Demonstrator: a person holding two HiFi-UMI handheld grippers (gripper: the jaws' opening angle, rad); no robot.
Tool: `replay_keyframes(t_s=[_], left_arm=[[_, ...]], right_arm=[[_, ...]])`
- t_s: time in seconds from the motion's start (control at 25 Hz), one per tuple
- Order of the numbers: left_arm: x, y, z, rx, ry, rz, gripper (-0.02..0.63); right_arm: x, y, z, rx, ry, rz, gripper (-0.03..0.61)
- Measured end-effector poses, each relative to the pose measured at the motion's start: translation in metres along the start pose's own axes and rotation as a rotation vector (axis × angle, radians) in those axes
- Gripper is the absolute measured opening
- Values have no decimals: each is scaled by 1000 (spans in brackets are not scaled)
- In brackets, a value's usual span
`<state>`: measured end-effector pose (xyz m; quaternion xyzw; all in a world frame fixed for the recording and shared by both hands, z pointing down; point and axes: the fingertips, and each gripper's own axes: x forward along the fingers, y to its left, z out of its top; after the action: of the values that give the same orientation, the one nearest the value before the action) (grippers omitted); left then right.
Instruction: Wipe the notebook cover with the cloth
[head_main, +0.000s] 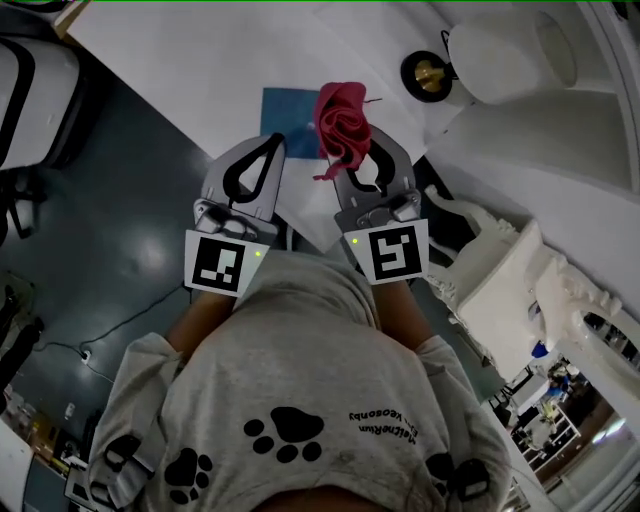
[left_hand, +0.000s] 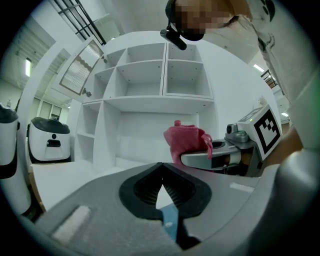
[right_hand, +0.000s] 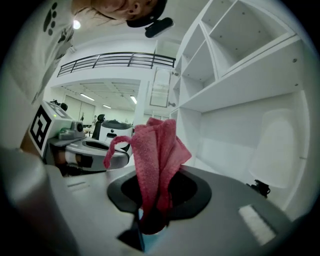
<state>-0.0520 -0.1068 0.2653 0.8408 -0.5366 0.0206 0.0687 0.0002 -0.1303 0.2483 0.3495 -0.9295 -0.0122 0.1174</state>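
Tabletop holds notebook; right hand-held gripper clamps cloth, left hand-held gripper closed.

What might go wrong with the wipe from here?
1. The cloth is only a loose bunch pinched in the right gripper; dragging may pull it free or wipe just a narrow strip.
2. The left gripper is shut on nothing, so the notebook, near the table edge, may slide.

Grey T-shirt with black paw prints
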Motion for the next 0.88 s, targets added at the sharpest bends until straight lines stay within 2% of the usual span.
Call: replay_keyframes(t_s=[0.4, 0.72, 0.88], left_arm=[[10, 19, -52, -22, 47, 85, -3], [17, 19, -86, -25, 97, 72, -3], [17, 22, -103, -29, 123, 81, -3]], right_arm=[[35, 5, -49, -28, 79, 143, 87], [55, 8, -79, -45, 128, 227, 87], [69, 13, -94, -92, 177, 284, 87]])
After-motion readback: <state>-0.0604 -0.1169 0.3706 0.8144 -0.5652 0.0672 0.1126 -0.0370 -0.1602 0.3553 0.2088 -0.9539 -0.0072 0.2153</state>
